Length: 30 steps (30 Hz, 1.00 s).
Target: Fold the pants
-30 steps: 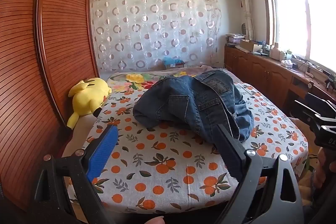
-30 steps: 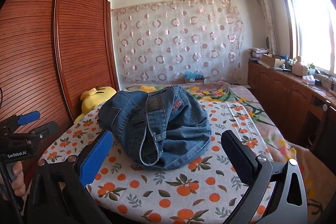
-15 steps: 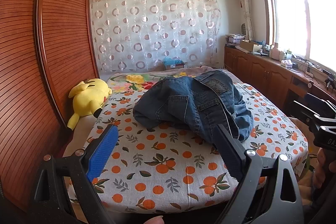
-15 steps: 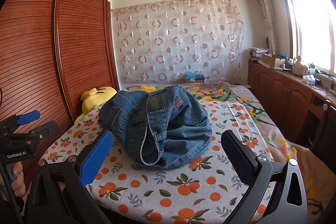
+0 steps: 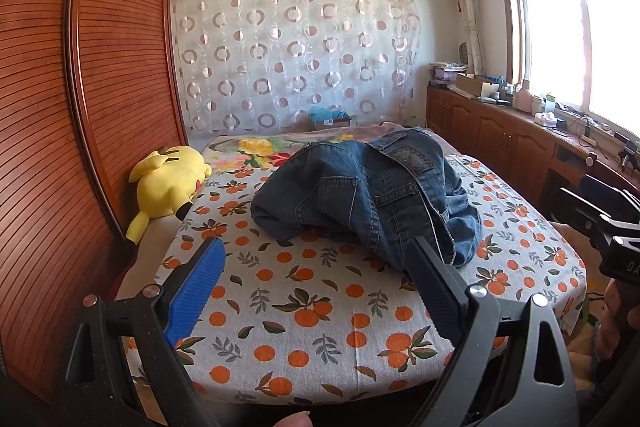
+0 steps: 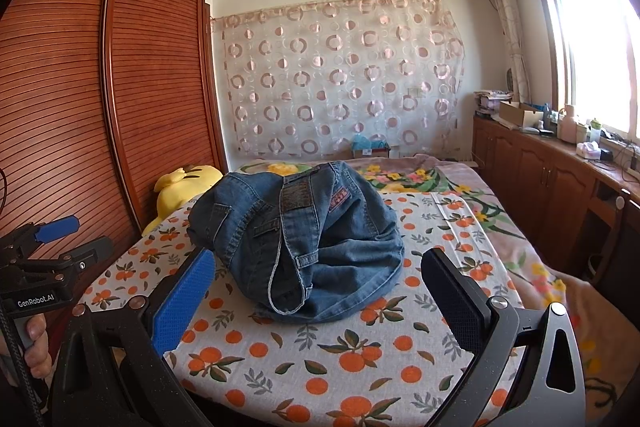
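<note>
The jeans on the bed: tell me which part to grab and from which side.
Probably grip the loose denim edge hanging at the front of the jeans, coming from the near bed edge with the right gripper. The heap is crumpled, and that edge lies nearest, facing the open jaws.

Blue denim pants (image 5: 368, 203) lie on a bedsheet (image 5: 304, 311) printed with oranges and green leaves on white. The plush toy (image 5: 170, 179) is yellow; the curtain (image 5: 296, 55) carries pinkish-brown rings on sheer white.

One jeans (image 5: 368, 199), one plush toy (image 5: 168, 183), two tools (image 5: 316, 283).
</note>
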### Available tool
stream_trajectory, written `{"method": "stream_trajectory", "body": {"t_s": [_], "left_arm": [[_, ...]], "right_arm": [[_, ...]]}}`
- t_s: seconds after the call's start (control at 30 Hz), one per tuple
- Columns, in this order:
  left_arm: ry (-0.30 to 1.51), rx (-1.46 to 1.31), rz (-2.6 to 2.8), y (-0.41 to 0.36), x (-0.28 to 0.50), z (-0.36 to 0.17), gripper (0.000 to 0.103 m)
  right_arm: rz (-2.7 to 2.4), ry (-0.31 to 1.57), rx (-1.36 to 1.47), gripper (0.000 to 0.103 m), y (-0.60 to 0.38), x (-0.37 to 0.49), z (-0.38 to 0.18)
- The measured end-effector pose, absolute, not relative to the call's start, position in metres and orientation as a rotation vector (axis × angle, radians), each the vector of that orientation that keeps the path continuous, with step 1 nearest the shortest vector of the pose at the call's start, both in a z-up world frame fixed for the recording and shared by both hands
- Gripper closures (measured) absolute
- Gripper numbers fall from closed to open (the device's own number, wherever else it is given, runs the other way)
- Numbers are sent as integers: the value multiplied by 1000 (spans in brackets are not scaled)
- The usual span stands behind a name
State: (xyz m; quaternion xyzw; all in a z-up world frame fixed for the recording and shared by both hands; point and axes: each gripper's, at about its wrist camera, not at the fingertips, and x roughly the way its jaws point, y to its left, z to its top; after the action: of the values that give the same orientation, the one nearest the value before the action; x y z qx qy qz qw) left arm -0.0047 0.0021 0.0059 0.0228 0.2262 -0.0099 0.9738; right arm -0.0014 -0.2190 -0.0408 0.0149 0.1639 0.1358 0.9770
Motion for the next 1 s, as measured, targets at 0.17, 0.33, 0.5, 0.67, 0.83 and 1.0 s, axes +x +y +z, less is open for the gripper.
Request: {"method": "stream_trajectory", "body": {"t_s": [0.17,0.33,0.5,0.67,0.83,1.0], "left_arm": [[456,47,-21,2,-5,6,11],[455,48,-19,2,-7,6,11],[455,49,-15,1,-8,5,11],[455,49,-15,2,-8,5,11],[455,48,-14,2,-7,5,11],[455,48,-14,2,-7,5,11]], "right_arm": [[273,330,29,0,-219,-1,-41],[272,329,31,0,-219,-1,-41],[272,329,30,0,-218,-1,-41],[272,329,30,0,-218,-2,-41],[274,329,29,0,-218,-2,-42],[274,328,29,0,-218,-2,-42]]}}
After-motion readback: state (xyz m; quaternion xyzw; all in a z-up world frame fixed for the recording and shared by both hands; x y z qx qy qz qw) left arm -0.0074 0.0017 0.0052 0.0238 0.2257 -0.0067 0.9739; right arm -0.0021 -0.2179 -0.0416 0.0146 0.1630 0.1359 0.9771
